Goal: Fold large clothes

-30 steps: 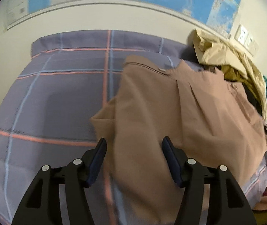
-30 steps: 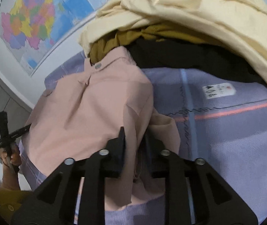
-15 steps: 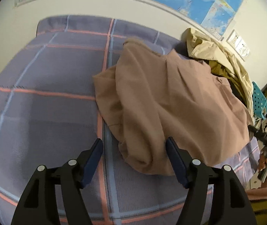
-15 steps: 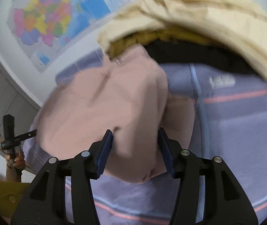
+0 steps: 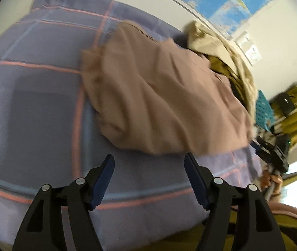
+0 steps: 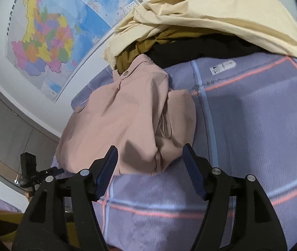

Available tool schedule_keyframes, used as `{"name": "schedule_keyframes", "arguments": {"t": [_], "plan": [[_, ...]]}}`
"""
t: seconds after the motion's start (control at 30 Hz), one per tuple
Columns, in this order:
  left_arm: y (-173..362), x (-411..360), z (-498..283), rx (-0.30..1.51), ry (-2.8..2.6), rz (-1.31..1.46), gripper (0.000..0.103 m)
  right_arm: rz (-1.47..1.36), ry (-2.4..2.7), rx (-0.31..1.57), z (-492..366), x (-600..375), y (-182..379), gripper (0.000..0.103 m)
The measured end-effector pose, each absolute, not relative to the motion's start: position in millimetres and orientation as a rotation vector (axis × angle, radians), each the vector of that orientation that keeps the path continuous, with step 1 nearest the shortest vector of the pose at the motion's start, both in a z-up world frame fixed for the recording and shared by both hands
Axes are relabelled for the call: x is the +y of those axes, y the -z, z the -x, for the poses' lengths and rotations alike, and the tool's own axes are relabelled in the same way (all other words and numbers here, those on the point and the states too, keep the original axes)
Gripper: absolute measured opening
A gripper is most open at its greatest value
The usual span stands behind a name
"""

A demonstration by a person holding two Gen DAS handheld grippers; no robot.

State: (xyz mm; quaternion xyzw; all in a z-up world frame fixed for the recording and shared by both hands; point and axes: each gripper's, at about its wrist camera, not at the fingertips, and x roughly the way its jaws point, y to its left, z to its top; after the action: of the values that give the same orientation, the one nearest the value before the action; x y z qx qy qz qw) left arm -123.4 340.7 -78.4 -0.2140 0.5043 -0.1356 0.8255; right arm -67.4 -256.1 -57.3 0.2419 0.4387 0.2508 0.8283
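A pale pink-brown garment [image 5: 159, 96] lies bunched and loosely folded on a purple plaid bedcover [image 5: 44, 96]. In the left wrist view my left gripper [image 5: 149, 165] stands open just short of the garment's near edge, with only bedcover between its blue pads. The right wrist view shows the same garment [image 6: 123, 121] with a button near its far end. My right gripper [image 6: 149, 156] has its jaws opening; the garment's near fold lies between the tips, and the pads do not press on it. The other hand-held gripper [image 5: 271, 154] shows at the right of the left wrist view.
A heap of clothes, cream [image 6: 211, 10], olive and black, sits at the far side of the bed against the wall. Maps [image 6: 48, 37] hang on the wall. A teal perforated basket [image 5: 263, 108] stands beyond the bed. The bed's near edge runs below the fingers.
The right gripper, shut on the garment's fold a second ago, has opened and let it drop onto the bed. Both grippers have drawn back from the garment, which now lies clear of the left fingers.
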Motion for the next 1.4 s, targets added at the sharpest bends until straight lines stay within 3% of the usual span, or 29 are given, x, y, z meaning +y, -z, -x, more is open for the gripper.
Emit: {"name": "schedule_keyframes", "arguments": {"t": [0.2,0.4,0.8,0.93,1.03,1.4], "plan": [[93.4,323.0,109.4,1.095,0.369,0.546,0.068,-0.556,-0.569,0.947,80.2,-255.2,60.5,0.070],[97.6,319.8,88.3,1.025,0.397,0.667,0.089,-0.622,-0.602,0.960,91.3,-254.3,64.8,0.075],[93.3,310.1,65.1,0.935,0.287,0.634,0.089,-0.613,-0.575,1.013,80.5,-220.3,75.1,0.078],[90.6,303.2,56.6,0.940,0.255,0.565,0.089,-0.618,-0.526,0.985,67.8,-204.2,75.1,0.083],[90.2,299.3,50.9,0.938,0.201,0.518,0.083,-0.643,-0.477,0.951,55.1,-195.6,75.2,0.084],[91.0,298.6,36.7,0.929,0.186,0.465,0.083,-0.609,-0.411,0.872,29.7,-170.3,75.1,0.091]]}}
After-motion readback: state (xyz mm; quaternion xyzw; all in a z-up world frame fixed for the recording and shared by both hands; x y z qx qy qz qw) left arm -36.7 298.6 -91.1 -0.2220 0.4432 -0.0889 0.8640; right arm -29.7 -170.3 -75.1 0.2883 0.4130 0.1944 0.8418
